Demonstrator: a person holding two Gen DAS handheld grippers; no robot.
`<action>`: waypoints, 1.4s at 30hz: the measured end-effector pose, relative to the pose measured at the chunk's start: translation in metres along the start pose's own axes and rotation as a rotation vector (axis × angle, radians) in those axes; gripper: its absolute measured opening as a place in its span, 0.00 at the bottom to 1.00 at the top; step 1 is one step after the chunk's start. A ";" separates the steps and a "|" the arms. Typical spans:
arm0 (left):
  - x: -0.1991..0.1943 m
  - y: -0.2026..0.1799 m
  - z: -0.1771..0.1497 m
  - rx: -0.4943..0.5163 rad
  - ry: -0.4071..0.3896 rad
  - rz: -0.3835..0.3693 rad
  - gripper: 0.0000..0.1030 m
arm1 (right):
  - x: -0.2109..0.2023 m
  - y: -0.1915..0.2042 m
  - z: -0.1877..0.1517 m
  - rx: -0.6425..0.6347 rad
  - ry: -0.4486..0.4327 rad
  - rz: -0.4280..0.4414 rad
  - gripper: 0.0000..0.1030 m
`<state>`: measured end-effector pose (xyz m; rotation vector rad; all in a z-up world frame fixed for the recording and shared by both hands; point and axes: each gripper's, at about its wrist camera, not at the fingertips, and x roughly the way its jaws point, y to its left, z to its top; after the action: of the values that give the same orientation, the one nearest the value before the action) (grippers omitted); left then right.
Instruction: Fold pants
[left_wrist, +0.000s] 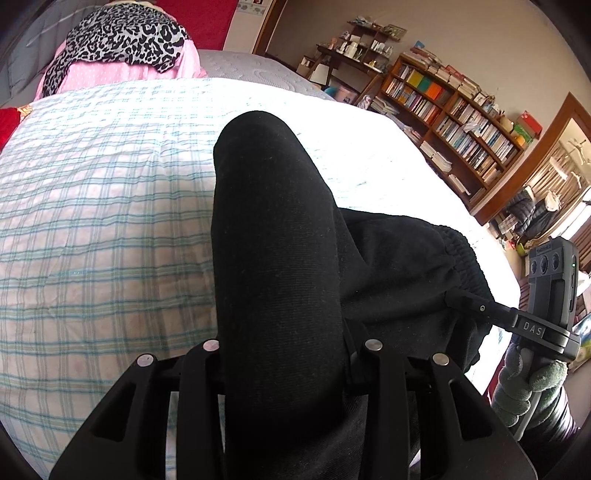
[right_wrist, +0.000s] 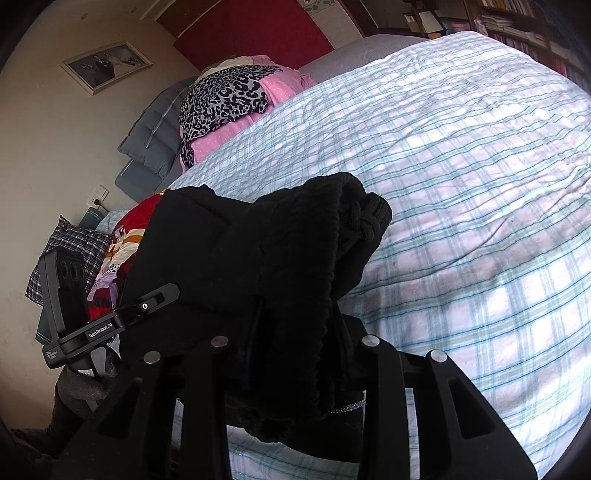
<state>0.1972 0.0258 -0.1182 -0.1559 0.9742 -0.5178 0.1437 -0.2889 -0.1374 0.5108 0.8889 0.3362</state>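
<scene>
Black pants hang over the plaid bed sheet, held up by both grippers. My left gripper is shut on a leg fold; the cloth rises from between its fingers and hides the tips. My right gripper is shut on the elastic waistband, with the knotted drawstring drooping over the top. In the left wrist view the right gripper grips the waistband at the right. In the right wrist view the left gripper shows at the left against the black cloth.
A pile of leopard-print and pink clothes lies at the head of the bed, also in the right wrist view. A bookshelf stands beyond the bed's far side. Red patterned fabric and a checked cushion lie beside the bed.
</scene>
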 end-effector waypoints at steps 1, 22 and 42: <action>0.002 -0.002 0.005 0.003 -0.004 -0.004 0.35 | -0.002 -0.001 0.006 -0.004 -0.012 -0.004 0.31; 0.159 -0.049 0.176 0.027 -0.003 -0.106 0.35 | 0.050 -0.112 0.170 0.039 -0.124 -0.165 0.31; 0.207 -0.050 0.178 0.137 -0.005 0.179 0.83 | 0.047 -0.111 0.143 -0.060 -0.178 -0.424 0.67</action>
<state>0.4193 -0.1357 -0.1557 0.0530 0.9343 -0.4175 0.2941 -0.3991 -0.1542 0.2805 0.7877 -0.0688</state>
